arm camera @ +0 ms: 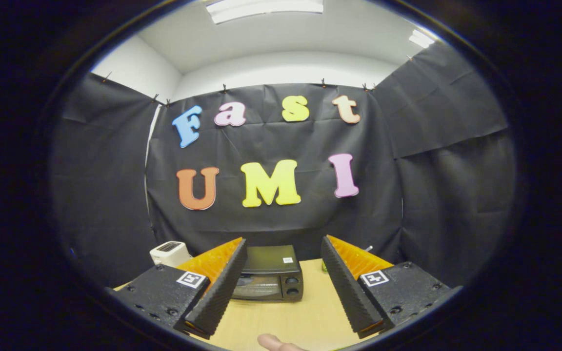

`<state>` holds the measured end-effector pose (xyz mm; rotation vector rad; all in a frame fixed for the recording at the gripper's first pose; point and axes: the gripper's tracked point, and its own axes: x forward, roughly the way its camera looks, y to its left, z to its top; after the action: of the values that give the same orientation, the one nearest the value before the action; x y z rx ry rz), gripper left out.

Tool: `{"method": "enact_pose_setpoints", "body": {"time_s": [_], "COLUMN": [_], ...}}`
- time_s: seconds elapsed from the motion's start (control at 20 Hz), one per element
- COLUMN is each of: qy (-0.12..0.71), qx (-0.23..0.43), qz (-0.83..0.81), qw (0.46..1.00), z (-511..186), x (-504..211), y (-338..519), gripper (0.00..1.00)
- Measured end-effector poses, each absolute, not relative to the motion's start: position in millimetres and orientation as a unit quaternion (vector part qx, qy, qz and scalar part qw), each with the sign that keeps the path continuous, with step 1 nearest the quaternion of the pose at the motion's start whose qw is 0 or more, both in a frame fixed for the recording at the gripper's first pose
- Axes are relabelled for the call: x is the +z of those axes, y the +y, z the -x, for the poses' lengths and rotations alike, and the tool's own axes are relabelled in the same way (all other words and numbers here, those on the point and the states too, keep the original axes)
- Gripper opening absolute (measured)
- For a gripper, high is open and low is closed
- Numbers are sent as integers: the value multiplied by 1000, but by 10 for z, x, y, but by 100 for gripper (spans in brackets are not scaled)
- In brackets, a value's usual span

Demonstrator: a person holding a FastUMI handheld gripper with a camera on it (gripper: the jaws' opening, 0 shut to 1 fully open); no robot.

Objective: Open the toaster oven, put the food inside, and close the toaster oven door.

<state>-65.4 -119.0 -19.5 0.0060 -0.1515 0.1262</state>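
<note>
Gripper view looks forward over a pale wooden table (305, 317) toward the black cloth wall. At the bottom, the gripper (283, 287) has its two fingers spread wide apart, with nothing between the pads; both fingers (222, 287) angle outward like an open V. Beyond the fingers, at 12 o'clock from them and seen through the gap, stands the toaster oven (269, 275), a dark box near the far side of the table. Its long axis runs side to side, from 9 to 3 o'clock, and its front faces back toward the gripper. The door (256, 286) is shut, upright against the front, with two knobs (291, 285) stacked at the right end of the face. At 10 o'clock from the gripper, beyond the left finger, sits a small white appliance (170, 252) with a slotted top, well apart from the oven. Past the right finger, at about 1 o'clock, something small and greenish peeks out, too hidden to tell. A fingertip (276, 342) shows at 6 o'clock, just below the gripper.
</note>
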Motion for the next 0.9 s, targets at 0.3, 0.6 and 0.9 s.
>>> {"method": "enact_pose_setpoints", "body": {"time_s": [0.3,0.6,0.9], "qy": [-32,-14,-17], "qx": [59,44,32], "qz": [-43,-53,-25], "qw": [997,998,999], "z": [497,617,697], "x": [-485,-483,-544], "y": [-1573,-1561,-1197], "gripper": [100,100,100]}}
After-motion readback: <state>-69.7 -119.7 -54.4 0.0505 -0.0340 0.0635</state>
